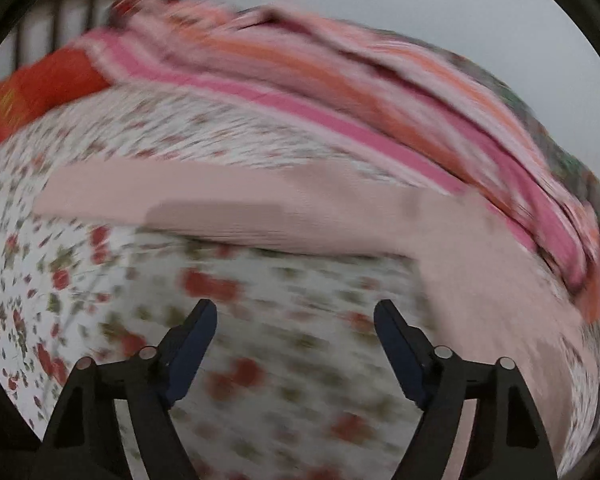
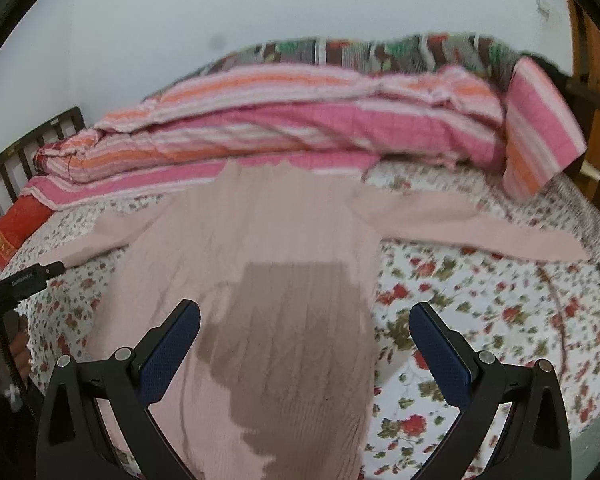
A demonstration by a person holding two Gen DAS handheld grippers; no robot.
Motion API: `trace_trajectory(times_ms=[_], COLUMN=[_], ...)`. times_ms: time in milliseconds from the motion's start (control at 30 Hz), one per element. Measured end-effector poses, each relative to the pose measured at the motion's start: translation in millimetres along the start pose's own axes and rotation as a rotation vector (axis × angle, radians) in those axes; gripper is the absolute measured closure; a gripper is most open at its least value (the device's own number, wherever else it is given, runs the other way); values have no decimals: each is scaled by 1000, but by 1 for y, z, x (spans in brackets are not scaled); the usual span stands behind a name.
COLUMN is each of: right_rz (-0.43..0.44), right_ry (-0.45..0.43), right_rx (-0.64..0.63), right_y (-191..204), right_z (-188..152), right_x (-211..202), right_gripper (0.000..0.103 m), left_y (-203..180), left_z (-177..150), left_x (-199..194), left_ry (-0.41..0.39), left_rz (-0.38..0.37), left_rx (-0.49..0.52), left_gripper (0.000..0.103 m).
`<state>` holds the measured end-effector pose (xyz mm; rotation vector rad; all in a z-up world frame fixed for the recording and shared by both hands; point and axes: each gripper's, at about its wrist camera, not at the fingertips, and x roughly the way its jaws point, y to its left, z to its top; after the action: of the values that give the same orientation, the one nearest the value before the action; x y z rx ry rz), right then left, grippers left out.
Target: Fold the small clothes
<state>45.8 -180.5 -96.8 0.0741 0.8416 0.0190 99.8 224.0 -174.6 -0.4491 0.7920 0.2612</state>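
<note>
Nearest in the right wrist view, the right claw [image 2: 304, 328] hangs with its fingers wide apart, gripping nothing, over the body of a pale pink top [image 2: 260, 240]. The top lies flat on the bed [image 2: 480, 320], on a floral sheet, with its hem toward the camera and its neck toward the far side. A dark patch on the knit below the claw looks like the claw's own shadow, though a damp mark cannot be ruled out. Both sleeves are spread out sideways, one to each side, which suits a garment laid out ready for folding; no fold shows yet, so the task seems to be at its start.

In the blurred left wrist view the left claw [image 1: 296, 328] is likewise spread apart and empty, over bare sheet just short of a sleeve [image 1: 180, 196] that runs straight across ahead of it. It seems placed to take that sleeve and bring it in over the body. The left claw also shows at the left edge of the right wrist view, near the sleeve's end.

Beyond the top, a striped pink and orange quilt [image 2: 280, 120] is bundled along the far side of the bed, out of the working area, with a red cushion [image 1: 40, 88] at one end. Behind these are a dark slatted headboard [image 2: 28, 148] and a plain wall.
</note>
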Motion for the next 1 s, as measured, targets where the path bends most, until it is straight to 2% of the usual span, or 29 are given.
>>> trace_trajectory(times_ms=[67,167,300,367,467,567,600,633,767,867,1000], right_rz=[5,31,21,11,1,-3,-4,-3,10,6,2], right_ry=[7,8,19,27,40,47,48,48,23,-1,-25], right_rx=[6,22,22,23,36,51,57,62,63,62,102], right_y=[-4,-11,-16,-18,-26,-36,-40,-44,-58,-68,-88], right_z=[-2,-4,-6,-7,-9,-12,-13,-13,-12,-8,-5], right_x=[10,20,33,38,44,46,46,46,43,41,38], right_gripper=[4,9,10,10,10,10,10,10,10,10,10], left_y=[33,74,100,112,125,133,131,130,88,32,-72], left_z=[7,16,33,46,63,79,85,89,105,118,131], left_x=[11,20,22,29,36,43,45,45,28,13,3], left_ry=[-6,-39,-121,-132,-160,-142,-132,-129,-174,-207,-241], left_rz=[12,-37,14,52,119,199,219,218,216,147,34], left_rx=[-103,-244,-285,-303,-323,-332,-317,-304,-193,-92,81], left_gripper=[25,25,25,27,48,78,95,96,96,96,96])
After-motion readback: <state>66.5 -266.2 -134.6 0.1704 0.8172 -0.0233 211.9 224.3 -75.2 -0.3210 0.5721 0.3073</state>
